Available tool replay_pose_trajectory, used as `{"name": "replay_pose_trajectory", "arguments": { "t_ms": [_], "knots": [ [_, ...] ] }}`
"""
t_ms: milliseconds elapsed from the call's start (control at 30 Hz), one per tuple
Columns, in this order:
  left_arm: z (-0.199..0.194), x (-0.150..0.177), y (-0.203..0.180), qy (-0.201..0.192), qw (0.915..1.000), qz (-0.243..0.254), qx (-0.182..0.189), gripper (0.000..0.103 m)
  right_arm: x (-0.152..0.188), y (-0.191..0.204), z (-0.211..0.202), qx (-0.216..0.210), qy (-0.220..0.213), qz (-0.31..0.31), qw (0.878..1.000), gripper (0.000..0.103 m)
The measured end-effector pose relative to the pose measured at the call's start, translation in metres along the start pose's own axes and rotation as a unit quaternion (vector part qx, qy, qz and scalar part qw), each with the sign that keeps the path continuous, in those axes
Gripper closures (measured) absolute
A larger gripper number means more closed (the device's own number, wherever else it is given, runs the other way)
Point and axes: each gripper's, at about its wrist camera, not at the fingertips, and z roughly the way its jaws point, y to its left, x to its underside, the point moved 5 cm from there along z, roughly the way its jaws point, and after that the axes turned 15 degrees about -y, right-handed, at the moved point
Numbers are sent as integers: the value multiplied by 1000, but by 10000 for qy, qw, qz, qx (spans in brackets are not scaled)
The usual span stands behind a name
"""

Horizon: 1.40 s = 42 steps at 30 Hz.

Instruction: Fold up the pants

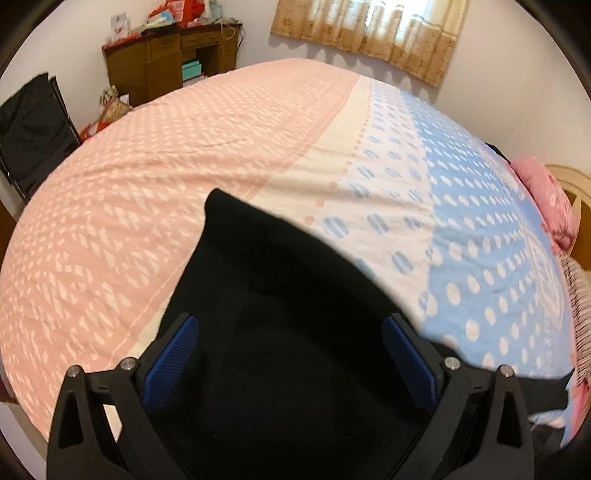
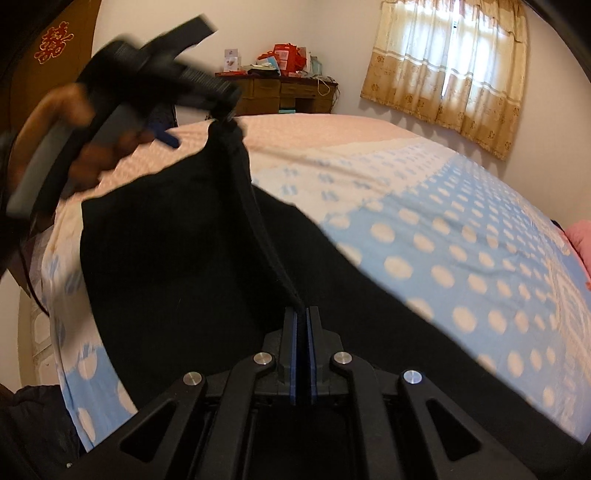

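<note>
Bedroom. Big bed w/ a flat sheet (image 1: 147, 184): pink patterned on the left part, a cream strip in the middle, blue w/ pale dots on the right. Fabric lies smooth, few creases. White walls. Brown desk (image 1: 159, 59) against the far wall, piled w/ red and pale clutter on top. Beige curtain (image 1: 369, 29) over a lit window. Dark folding chair (image 1: 29, 122) stands off the bed's far left corner. Pink quilt (image 1: 546, 195) bunched at the right end, beside a pale headboard (image 1: 569, 181).

Black pants (image 1: 277, 277) sit at the near side of the bed, over the cream and blue bands, partly raised off the sheet.

R gripper (image 2: 302, 312): pads clamped tight on a ridge of the pants. That ridge runs taut up and away to a peak at the L gripper's tip.

L gripper (image 1: 291, 317): jaws spread wide in its own cam, dark cloth under and between them, pads not pressing. Held by a hand (image 2: 74, 129), blurred. Whether the cloth peak is snagged on one finger, can't tell.

Edges: the near bed edge is just below both grippers. The far and right parts of the sheet lie bare, open space there. A gap shows btw the bed's far edge and the desk.
</note>
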Motion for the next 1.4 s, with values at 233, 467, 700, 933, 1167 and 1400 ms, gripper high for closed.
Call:
{"name": "replay_pose_trajectory", "arguments": {
  "t_ms": [233,467,700,933,1167,1400],
  "knots": [
    [25,-3,-15,308,9988,-356,160,1,10,1,-3,79,-127,181,9997,99],
    [48,17,-2,692,9952,-690,29,42,-1,-3,-11,185,-296,75,9994,99],
    [17,14,15,344,9916,-1103,588,83,-17,4,-32,350,-531,-211,9978,99],
    [-41,25,18,-218,9919,-838,933,85,-10,23,-71,264,-629,-291,9973,99],
    [-70,65,39,-502,9925,-622,930,85,28,53,-79,154,-360,-482,9981,99],
    [-70,106,58,-344,9960,-389,731,76,57,60,-70,304,-35,-670,9973,99]
  ]
}}
